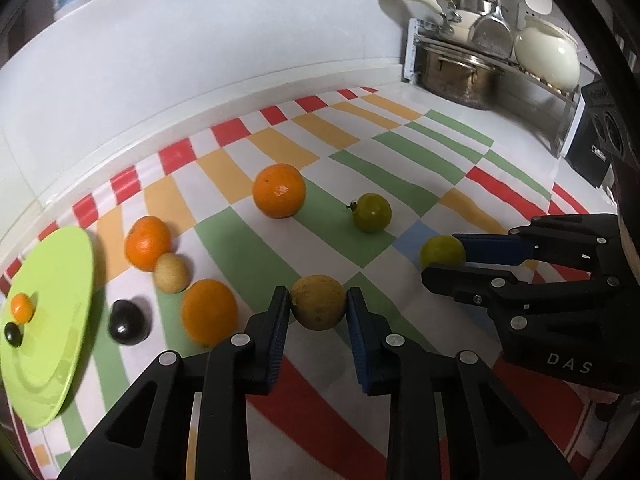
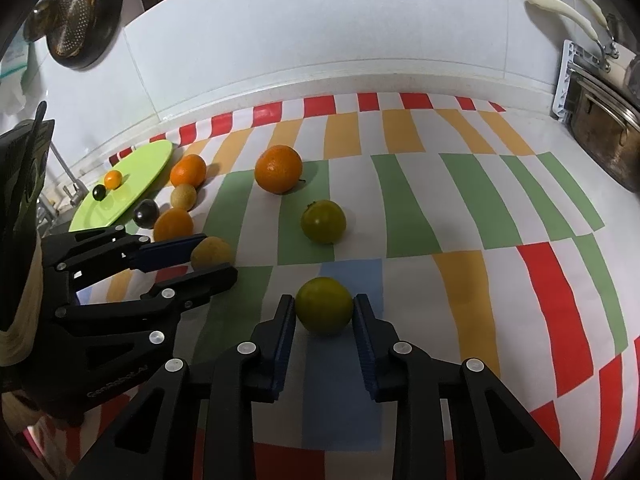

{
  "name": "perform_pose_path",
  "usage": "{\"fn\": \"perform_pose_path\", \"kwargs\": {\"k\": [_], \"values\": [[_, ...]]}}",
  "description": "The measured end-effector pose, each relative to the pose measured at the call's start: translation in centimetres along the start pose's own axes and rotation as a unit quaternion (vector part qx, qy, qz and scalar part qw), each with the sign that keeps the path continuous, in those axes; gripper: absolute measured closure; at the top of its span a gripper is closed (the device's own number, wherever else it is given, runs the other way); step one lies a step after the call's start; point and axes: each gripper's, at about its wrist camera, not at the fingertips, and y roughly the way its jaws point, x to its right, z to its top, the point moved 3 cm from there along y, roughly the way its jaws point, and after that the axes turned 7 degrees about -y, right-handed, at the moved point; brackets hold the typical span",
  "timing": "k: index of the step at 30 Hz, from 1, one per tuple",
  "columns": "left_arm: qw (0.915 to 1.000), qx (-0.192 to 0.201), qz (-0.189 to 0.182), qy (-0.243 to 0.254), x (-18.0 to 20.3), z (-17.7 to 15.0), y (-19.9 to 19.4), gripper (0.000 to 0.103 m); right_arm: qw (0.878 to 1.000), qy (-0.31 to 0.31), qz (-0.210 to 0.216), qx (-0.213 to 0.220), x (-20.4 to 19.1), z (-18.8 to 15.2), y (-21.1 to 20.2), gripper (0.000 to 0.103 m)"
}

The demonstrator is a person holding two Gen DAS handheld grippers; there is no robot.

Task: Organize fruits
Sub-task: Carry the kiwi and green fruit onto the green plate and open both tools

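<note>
My left gripper (image 1: pixel 318 306) is shut on a tan-brown round fruit (image 1: pixel 318 302) that rests low on the checked cloth; the same gripper (image 2: pixel 214 254) and fruit (image 2: pixel 212 254) show in the right wrist view. My right gripper (image 2: pixel 324 310) is shut on a green round fruit (image 2: pixel 324 310) on the blue square; it also shows in the left wrist view (image 1: pixel 442 254). A light green plate (image 1: pixel 52 360) at the left holds a small orange fruit (image 1: pixel 22 307) and a small dark one (image 1: pixel 13 335).
On the cloth lie a big orange (image 1: pixel 279 191), another green fruit (image 1: pixel 372 213), two more oranges (image 1: pixel 147 243) (image 1: pixel 209 311), a pale beige ball-like fruit (image 1: pixel 171 273) and a dark fruit (image 1: pixel 128 322). A pot rack (image 1: pixel 492 64) stands at the back right.
</note>
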Motion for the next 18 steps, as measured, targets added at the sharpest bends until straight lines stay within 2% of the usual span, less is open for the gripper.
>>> {"fn": "perform_pose_path", "kwargs": {"k": [5,18], "values": [[0.9997,0.014,0.007,-0.019,-0.5,-0.1,-2.0,0.074,1.000,-0.010,0.001,0.015,-0.9,0.6,-1.4,0.073],[0.9947,0.061,0.055,-0.062,-2.6,-0.2,-7.7,0.074,0.996,-0.048,0.023,0.065,-4.7,2.8,-5.0,0.073]]}}
